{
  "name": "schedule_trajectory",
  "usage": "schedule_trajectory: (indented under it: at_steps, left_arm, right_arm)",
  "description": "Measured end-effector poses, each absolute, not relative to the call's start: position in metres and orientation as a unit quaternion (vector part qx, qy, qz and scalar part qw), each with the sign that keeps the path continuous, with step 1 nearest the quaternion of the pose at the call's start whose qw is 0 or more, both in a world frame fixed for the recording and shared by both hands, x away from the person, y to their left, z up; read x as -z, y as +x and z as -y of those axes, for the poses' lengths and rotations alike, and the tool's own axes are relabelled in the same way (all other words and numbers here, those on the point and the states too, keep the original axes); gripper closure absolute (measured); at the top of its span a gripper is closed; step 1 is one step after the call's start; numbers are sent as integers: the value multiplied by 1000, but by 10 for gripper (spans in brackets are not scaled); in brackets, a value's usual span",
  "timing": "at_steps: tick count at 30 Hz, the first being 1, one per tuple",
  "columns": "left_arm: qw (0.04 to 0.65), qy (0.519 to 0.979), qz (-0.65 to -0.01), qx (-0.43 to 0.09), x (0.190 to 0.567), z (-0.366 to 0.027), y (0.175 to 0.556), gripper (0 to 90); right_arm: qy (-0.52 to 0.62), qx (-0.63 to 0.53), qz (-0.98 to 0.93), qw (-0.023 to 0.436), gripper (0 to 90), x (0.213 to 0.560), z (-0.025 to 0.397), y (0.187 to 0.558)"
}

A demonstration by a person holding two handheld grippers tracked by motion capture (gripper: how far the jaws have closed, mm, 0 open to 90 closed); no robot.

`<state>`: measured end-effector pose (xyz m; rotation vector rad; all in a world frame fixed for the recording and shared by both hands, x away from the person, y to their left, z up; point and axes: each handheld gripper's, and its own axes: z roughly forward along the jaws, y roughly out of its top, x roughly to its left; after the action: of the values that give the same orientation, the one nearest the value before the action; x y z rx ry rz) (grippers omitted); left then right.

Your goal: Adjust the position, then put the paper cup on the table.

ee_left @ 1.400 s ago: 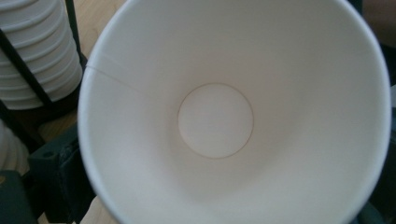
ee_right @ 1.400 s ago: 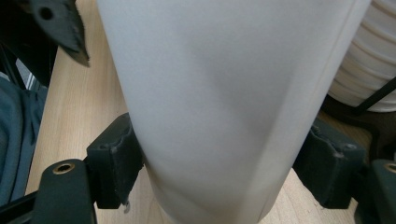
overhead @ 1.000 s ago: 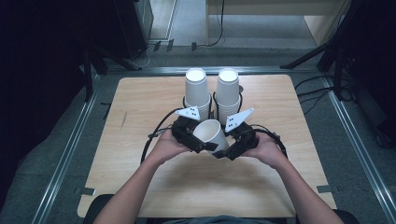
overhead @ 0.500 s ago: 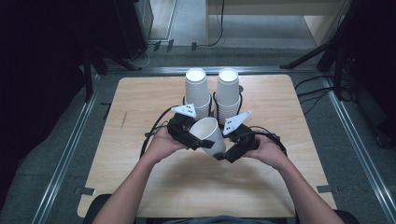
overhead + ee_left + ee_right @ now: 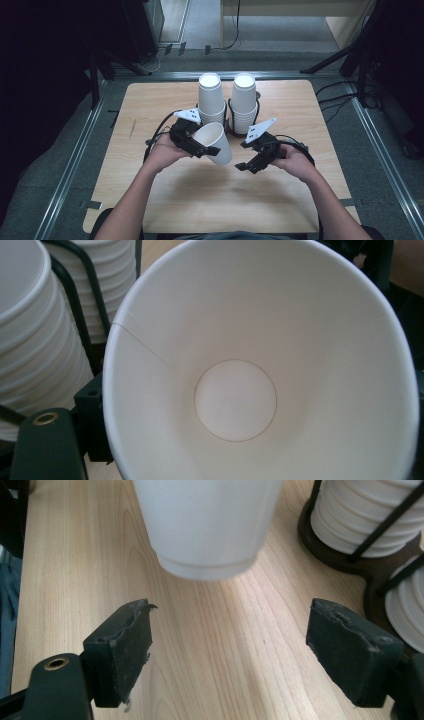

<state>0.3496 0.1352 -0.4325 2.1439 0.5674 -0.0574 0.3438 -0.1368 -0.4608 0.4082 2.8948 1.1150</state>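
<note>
A white paper cup (image 5: 214,142) sits tilted above the table (image 5: 150,100), apparently pinched at its rim by the left gripper (image 5: 192,142), though that grip is largely hidden. The right gripper (image 5: 250,162) hovers just beside the cup's base, fingers (image 5: 120,650) spread wide, holding nothing. Two cup stacks (image 5: 227,102) stand behind.

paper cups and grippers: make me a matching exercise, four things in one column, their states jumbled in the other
Things:
1. loose paper cup
2. right gripper
3. left gripper
4. cup stacks

States:
A. jaws open, holding nothing
B. standing in a black wire holder
C. tilted, held above the table
D. shut on the cup's rim

Pairs: 1-C, 2-A, 3-D, 4-B
</note>
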Motion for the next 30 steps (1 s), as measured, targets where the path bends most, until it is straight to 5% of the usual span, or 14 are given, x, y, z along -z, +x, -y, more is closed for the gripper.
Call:
schedule_trajectory:
  at_steps: [30]
  left_arm:
    - [377, 892, -250, 1, 441, -167, 352, 124]
  right_arm:
    - [191, -328, -925, 14, 188, 467, 158, 351]
